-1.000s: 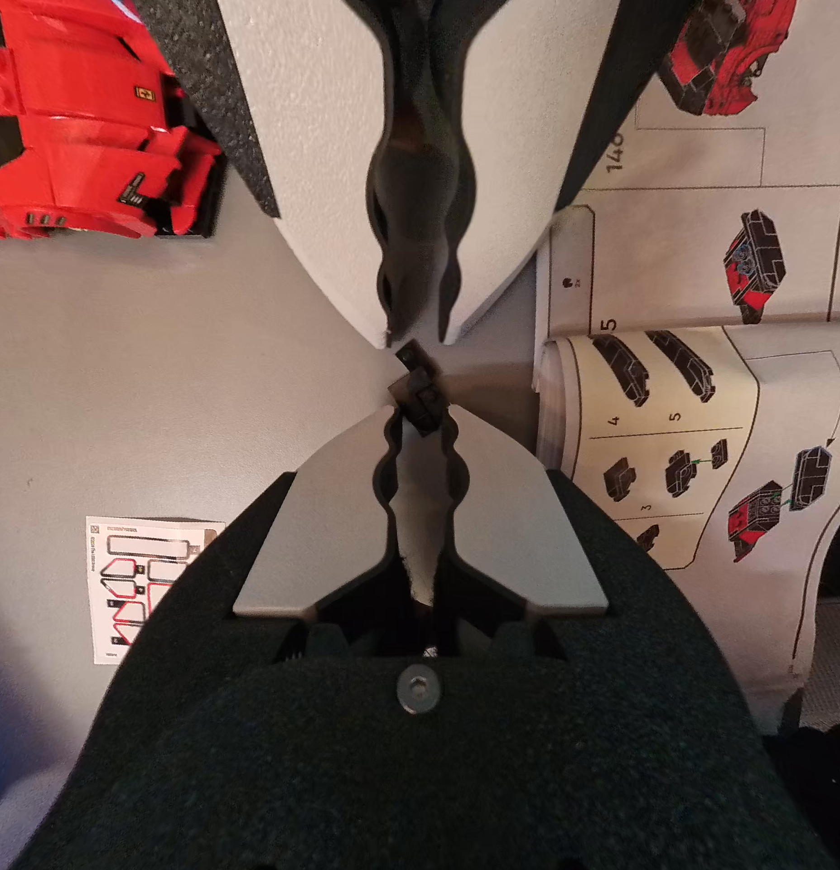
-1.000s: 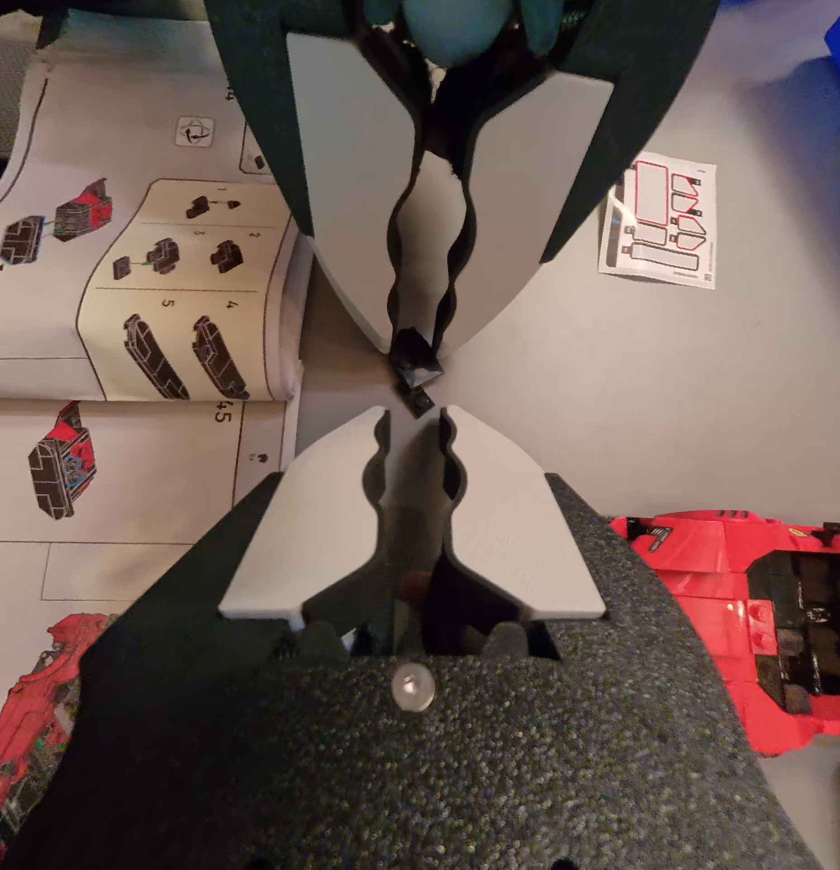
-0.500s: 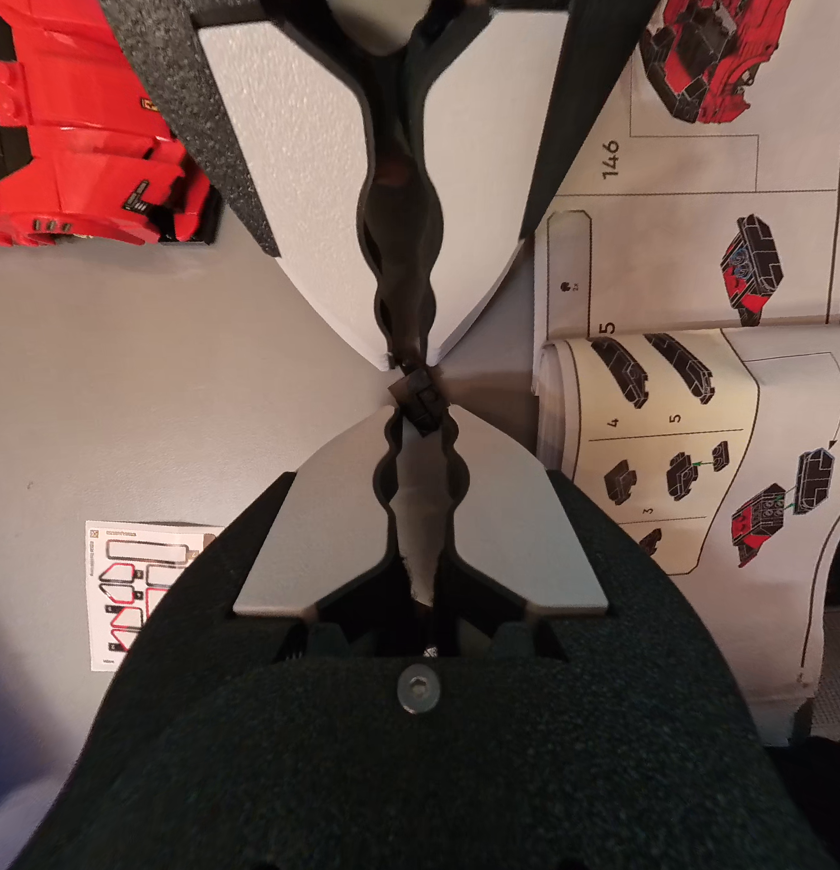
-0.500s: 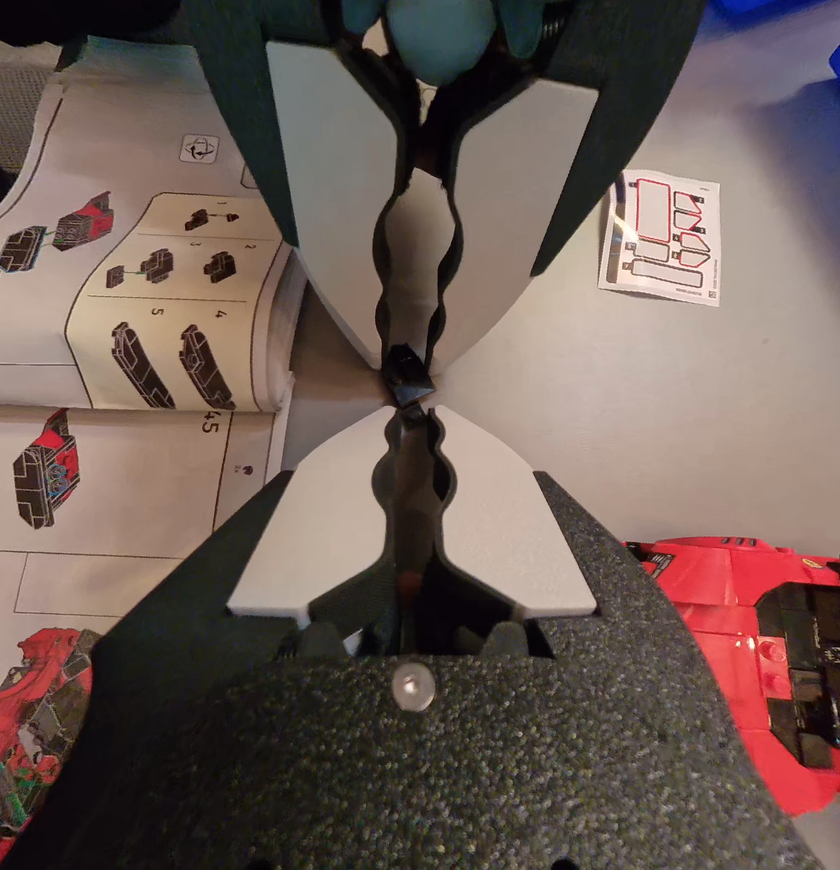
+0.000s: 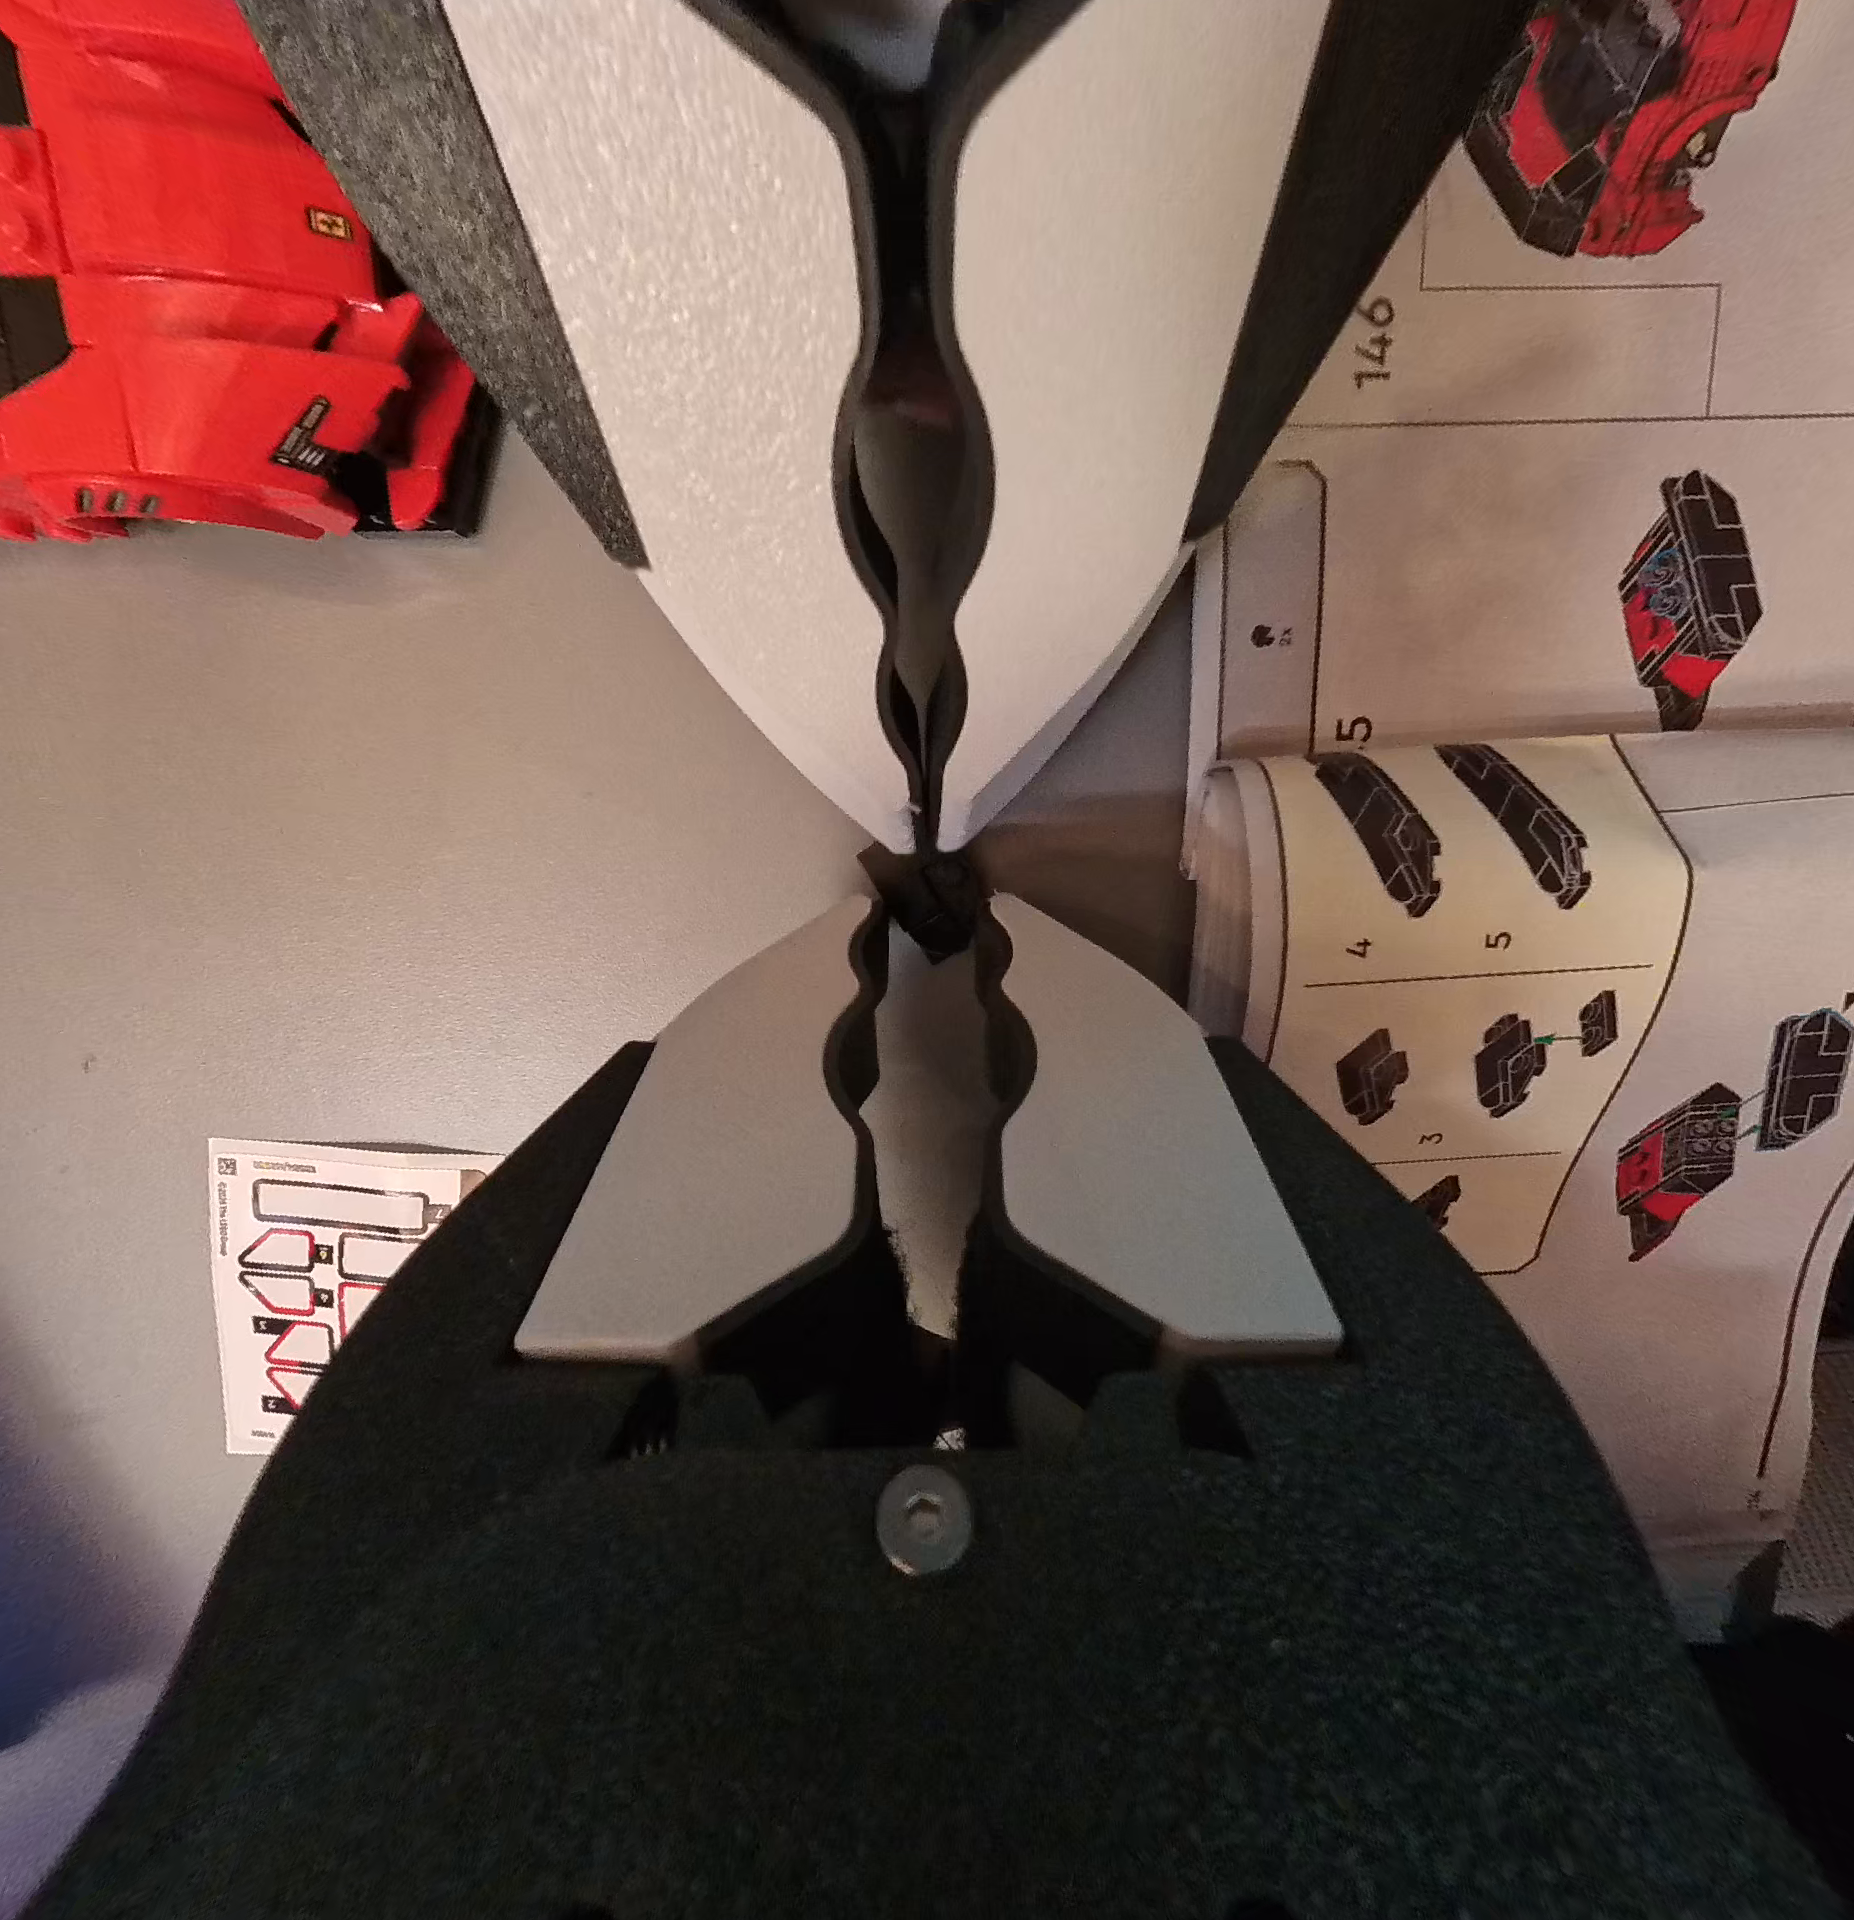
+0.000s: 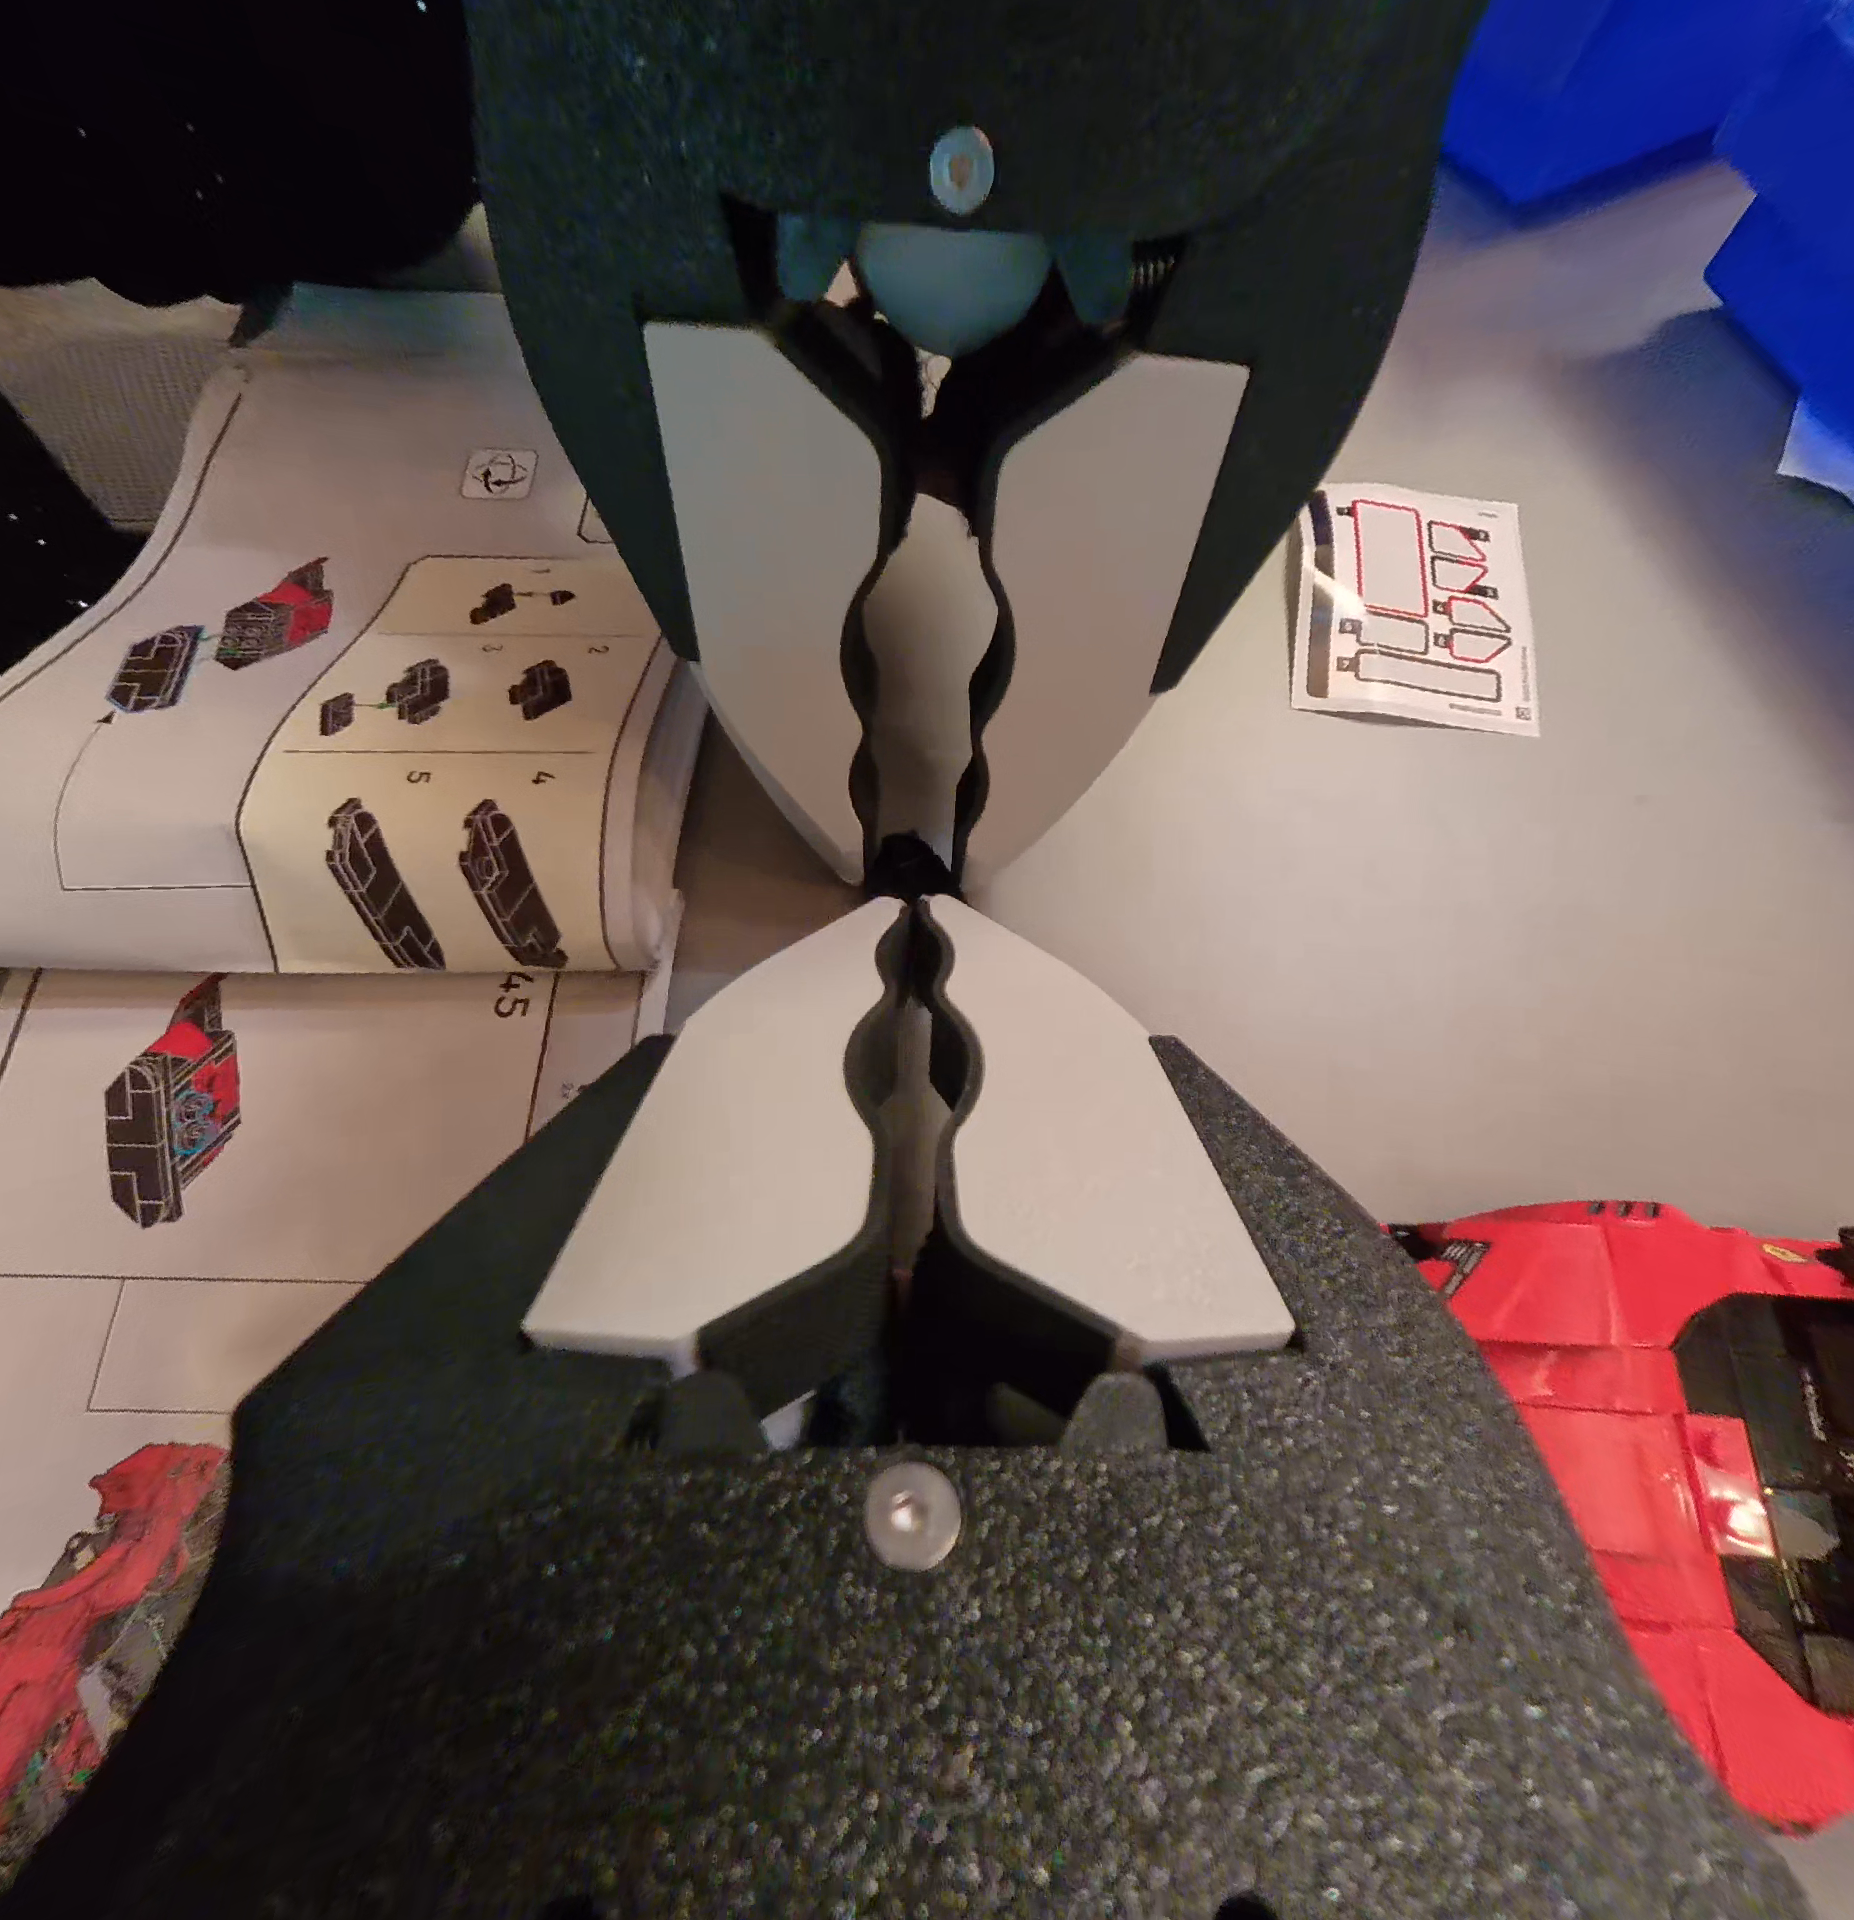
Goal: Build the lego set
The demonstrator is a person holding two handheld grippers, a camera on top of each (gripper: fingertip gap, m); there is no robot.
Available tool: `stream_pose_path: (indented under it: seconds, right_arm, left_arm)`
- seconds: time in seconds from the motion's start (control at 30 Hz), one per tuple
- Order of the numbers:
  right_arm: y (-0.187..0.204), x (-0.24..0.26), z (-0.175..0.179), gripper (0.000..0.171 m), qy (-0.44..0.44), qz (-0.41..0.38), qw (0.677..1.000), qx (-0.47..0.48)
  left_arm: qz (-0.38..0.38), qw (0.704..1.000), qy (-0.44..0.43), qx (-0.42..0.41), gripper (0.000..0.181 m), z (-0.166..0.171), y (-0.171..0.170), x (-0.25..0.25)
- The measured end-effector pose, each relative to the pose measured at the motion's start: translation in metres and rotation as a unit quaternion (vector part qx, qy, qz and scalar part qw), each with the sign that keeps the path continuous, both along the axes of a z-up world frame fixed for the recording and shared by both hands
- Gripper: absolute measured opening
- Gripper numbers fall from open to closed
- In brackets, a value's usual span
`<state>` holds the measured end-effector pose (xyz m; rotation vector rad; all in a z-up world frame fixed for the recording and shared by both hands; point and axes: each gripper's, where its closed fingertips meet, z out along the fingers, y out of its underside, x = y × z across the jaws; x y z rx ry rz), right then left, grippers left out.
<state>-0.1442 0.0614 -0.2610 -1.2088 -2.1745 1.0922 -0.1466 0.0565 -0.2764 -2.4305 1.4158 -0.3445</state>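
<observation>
My left gripper [image 5: 928, 925] is shut on a small black lego piece [image 5: 933, 909], which sits pinched between its fingertips above the grey table. My right gripper [image 6: 915, 916] faces it tip to tip, and its fingers are pressed together. Its tips rest right against the end of the black piece [image 6: 907, 868]; I cannot tell whether they pinch any of it. The right gripper also shows from the front in the left wrist view [image 5: 931, 831], and the left gripper in the right wrist view [image 6: 915, 873].
A red lego car [image 5: 175, 291] [image 6: 1681, 1455] lies on the table. An open instruction booklet [image 5: 1525, 935] [image 6: 279, 831] lies on the other side. A small sticker sheet [image 5: 299, 1299] [image 6: 1416, 613] lies flat. A blue object [image 6: 1733, 125] is at the far right.
My right gripper has closed from open to fully shut and moved up against the black piece. My left gripper has kept its hold on the piece and stayed in place.
</observation>
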Motion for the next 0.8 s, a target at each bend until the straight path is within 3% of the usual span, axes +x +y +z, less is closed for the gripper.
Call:
stream_pose_path:
  seconds: [0.37,0.8]
  right_arm:
    - [-0.004,0.000,-0.006,0.000,-0.017,0.009,1.000,0.016]
    - [-0.001,-0.002,-0.007,0.001,-0.080,-0.038,0.993,-0.071]
  left_arm:
    - [0.000,1.000,-0.006,-0.005,0.020,0.001,-0.002,0.002]
    - [0.008,0.999,-0.036,-0.002,0.021,0.006,-0.008,-0.008]
